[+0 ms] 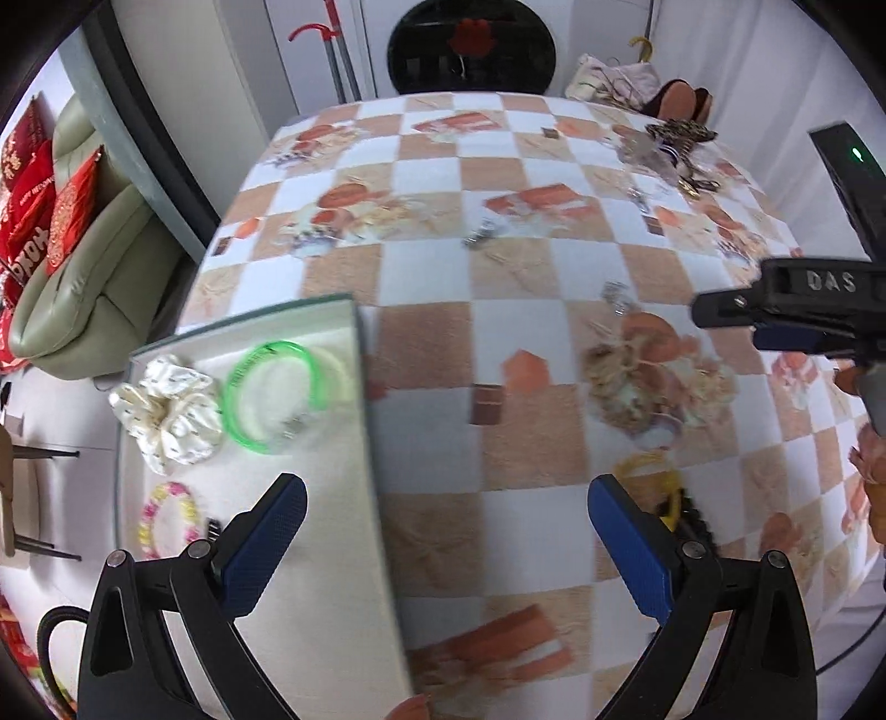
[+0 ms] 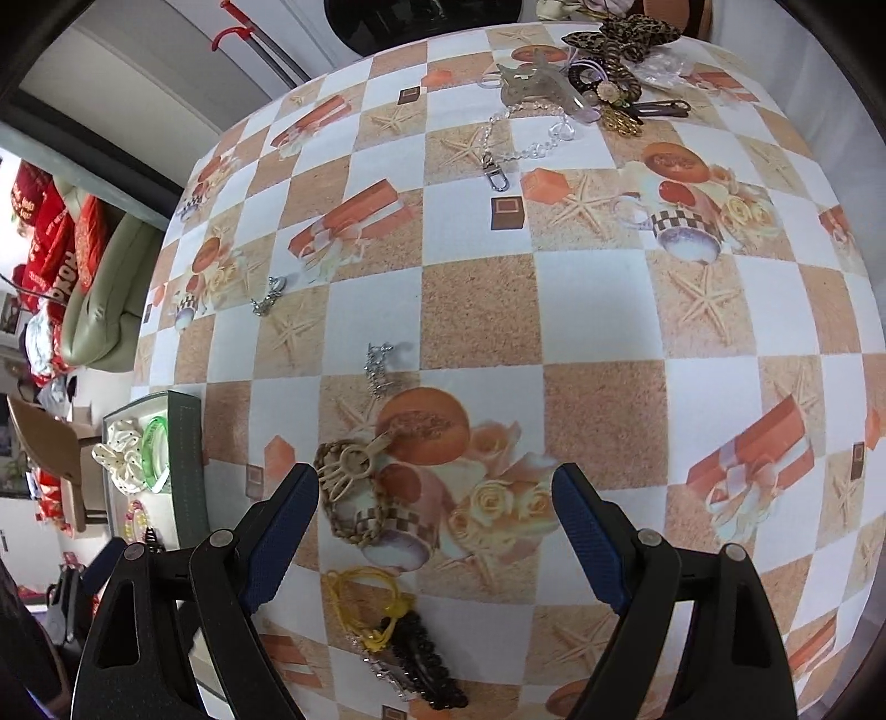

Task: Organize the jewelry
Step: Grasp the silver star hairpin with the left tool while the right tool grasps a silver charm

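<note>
The left tongs (image 1: 446, 548) are spread wide and hold nothing. They hang low over the right edge of the tray (image 1: 354, 387), half over the tray and half over the counter (image 1: 531, 288). I think they are there because the tray is where the sorted things go. A green bangle (image 1: 274, 396), a white scrunchie (image 1: 166, 412) and a pink and yellow bead bracelet (image 1: 169, 518) already lie in it, each with its own spot.

The right tongs (image 2: 437, 531) are spread wide too, with nothing between them. They point down at the counter, close above the loose things that are not sorted yet. Just past the left blue pad (image 2: 279, 540) lies a woven straw piece (image 2: 354, 487). Nearer the camera, under the tongs, a yellow cord (image 2: 362, 601) lies touching a black clip (image 2: 426, 664). This looks like the pile the right tongs may pick from.

Farther out are two small silver charms (image 2: 379, 365), well apart. At the far edge sits a heap with a leopard bow (image 2: 620, 39) and a clear chain (image 2: 518, 138); it is too jumbled to tell every piece.
</note>
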`<state>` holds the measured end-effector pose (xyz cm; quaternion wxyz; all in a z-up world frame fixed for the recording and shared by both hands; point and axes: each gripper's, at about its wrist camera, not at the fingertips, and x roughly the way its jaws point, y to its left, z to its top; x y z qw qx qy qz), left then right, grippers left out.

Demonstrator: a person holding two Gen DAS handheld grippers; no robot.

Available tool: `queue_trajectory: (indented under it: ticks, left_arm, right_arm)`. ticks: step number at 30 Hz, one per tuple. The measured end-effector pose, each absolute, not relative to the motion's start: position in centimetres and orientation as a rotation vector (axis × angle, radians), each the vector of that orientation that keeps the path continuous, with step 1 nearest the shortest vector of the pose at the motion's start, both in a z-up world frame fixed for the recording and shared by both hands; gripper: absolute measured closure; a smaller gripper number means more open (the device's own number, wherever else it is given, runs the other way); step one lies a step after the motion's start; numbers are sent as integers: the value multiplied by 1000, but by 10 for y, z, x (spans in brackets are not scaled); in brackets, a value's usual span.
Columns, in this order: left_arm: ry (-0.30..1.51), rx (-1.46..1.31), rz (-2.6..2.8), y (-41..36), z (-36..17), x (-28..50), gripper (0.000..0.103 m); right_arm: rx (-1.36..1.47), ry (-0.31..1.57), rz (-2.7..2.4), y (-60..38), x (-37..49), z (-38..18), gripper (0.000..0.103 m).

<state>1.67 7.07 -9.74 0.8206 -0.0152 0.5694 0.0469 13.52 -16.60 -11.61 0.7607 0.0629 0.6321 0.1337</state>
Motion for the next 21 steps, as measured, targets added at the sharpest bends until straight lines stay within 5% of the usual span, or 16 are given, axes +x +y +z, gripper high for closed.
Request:
queue_trajectory:
  ticks: [16, 21]
  left_arm:
    - [1326, -216, 147, 15, -134, -11, 0]
    - [1340, -268, 205, 7, -146, -22, 0]
  right_arm:
    - [-78, 1373, 461, -132, 167, -131, 16]
    - [-168, 1366, 485, -116, 174, -144, 32]
